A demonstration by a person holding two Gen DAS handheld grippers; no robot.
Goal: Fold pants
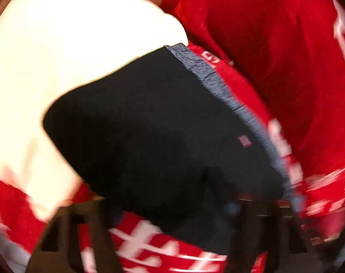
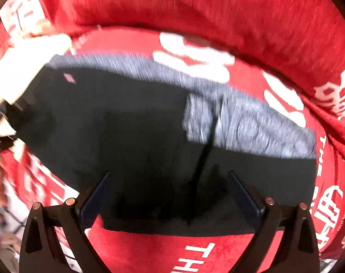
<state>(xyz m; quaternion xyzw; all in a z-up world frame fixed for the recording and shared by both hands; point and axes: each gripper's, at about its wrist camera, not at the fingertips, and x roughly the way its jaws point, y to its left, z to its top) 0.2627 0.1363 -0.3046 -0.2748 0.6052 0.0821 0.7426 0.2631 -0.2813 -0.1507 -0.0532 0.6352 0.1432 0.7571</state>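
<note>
Black pants (image 1: 149,125) with a grey waistband (image 1: 218,79) lie flat on a red blanket. In the blurred left wrist view my left gripper (image 1: 172,218) hangs over the lower edge of the pants. Its dark fingers (image 1: 86,232) stand apart with black cloth between them, and I cannot make out any pinch. In the right wrist view the same pants (image 2: 115,125) and waistband (image 2: 252,125) fill the middle. My right gripper (image 2: 169,175) is open just above the cloth near its front edge, with nothing held.
The red blanket (image 2: 163,252) with white lettering covers the surface and rises in a thick fold (image 2: 195,4) behind the pants. A bright white mass (image 1: 70,45) lies beside the pants on the far side and also shows as a white mass (image 2: 29,68) at the left.
</note>
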